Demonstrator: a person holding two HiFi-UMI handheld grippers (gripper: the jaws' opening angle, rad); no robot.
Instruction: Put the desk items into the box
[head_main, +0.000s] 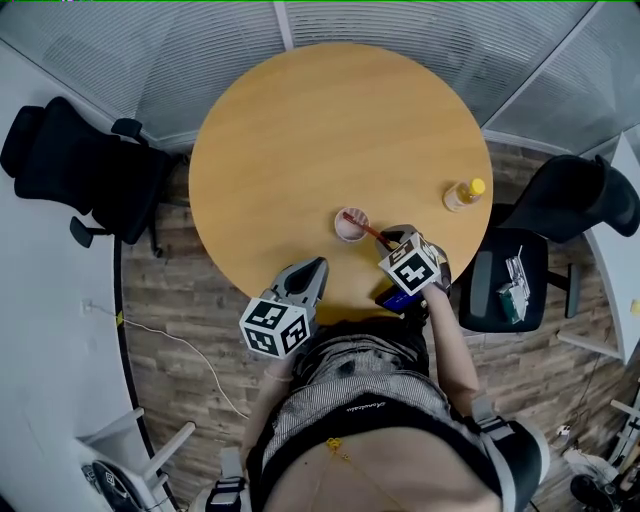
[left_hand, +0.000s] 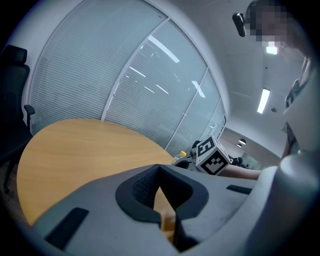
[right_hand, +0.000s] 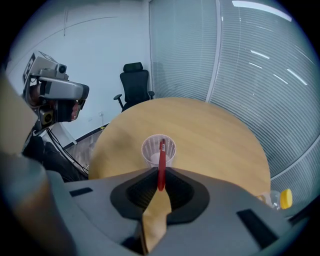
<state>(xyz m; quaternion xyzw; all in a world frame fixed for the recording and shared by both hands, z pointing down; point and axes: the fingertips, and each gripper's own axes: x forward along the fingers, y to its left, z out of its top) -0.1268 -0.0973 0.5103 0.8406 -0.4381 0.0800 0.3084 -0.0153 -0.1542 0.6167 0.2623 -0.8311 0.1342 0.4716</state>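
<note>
A white mesh cup (head_main: 351, 225) (right_hand: 151, 150) stands on the round wooden table (head_main: 300, 130), near its front edge. My right gripper (head_main: 388, 240) (right_hand: 161, 174) is shut on a red pen (head_main: 375, 233) (right_hand: 161, 162). The pen slants down toward the cup, and its far end lies over the cup's rim. My left gripper (head_main: 316, 268) (left_hand: 160, 169) hovers at the table's front edge, left of the cup. Its jaws are together with nothing between them. The right gripper's marker cube (left_hand: 211, 155) shows in the left gripper view.
A small bottle with a yellow cap (head_main: 465, 193) (right_hand: 282, 198) stands at the table's right edge. A dark blue object (head_main: 394, 299) sits below my right gripper at the table's edge. Black office chairs stand to the left (head_main: 80, 165) and right (head_main: 565, 205). Glass walls with blinds curve behind.
</note>
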